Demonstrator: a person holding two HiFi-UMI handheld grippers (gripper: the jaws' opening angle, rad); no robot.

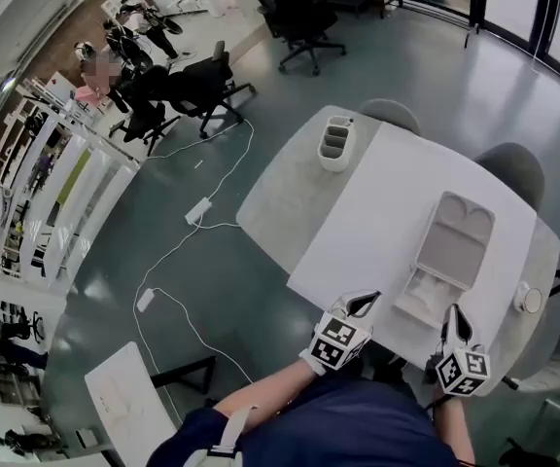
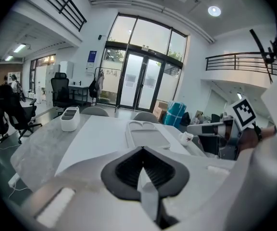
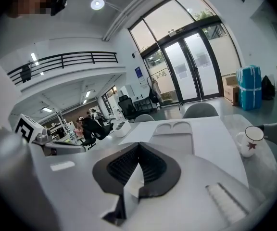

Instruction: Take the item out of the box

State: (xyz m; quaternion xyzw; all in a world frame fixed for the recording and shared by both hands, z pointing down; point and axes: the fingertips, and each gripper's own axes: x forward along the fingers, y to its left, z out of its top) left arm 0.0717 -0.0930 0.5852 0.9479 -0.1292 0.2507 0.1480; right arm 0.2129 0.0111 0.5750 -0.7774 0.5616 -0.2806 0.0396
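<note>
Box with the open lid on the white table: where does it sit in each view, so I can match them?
Head view: box lower right, near the table's near edge.
Left gripper view: box centre, just above mid-height.
Right gripper view: box centre, slightly right.
Shared landmark: the white mug stands right of the box in all three.

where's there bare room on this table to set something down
Widest free patch: the white mat between the caddy and the open box. The grey tabletop left of the mat is bare too. It is crowded at the near right, where the open box, the cup, the left gripper and the right gripper sit close together.
</note>
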